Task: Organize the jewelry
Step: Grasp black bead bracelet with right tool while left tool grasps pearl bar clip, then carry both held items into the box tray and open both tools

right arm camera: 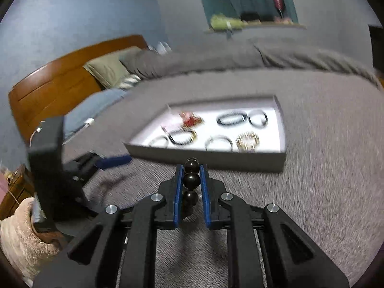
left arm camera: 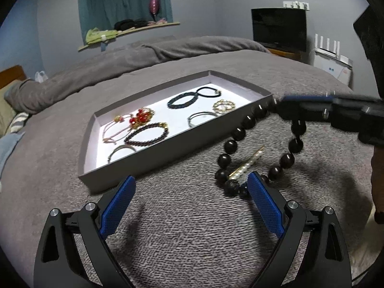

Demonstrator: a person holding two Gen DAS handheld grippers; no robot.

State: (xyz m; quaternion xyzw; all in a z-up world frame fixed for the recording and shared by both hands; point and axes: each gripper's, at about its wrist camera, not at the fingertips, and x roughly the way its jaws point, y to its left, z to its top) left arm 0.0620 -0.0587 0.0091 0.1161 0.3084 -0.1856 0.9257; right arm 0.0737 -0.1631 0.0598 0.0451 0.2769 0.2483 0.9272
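— We see glossy black beads [left arm camera: 286, 159] on the bracelet, blue pads [right arm camera: 178, 192] on the gripper.
— We note a grey tray [left arm camera: 153, 163], white inside, on the grey knit-patterned bed [left arm camera: 192, 228].

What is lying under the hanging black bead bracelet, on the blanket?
Under the black bead bracelet, which the right gripper holds up, a pearl hair clip lies on the grey blanket. Beads cover the clip's near end, so that end cannot be seen.
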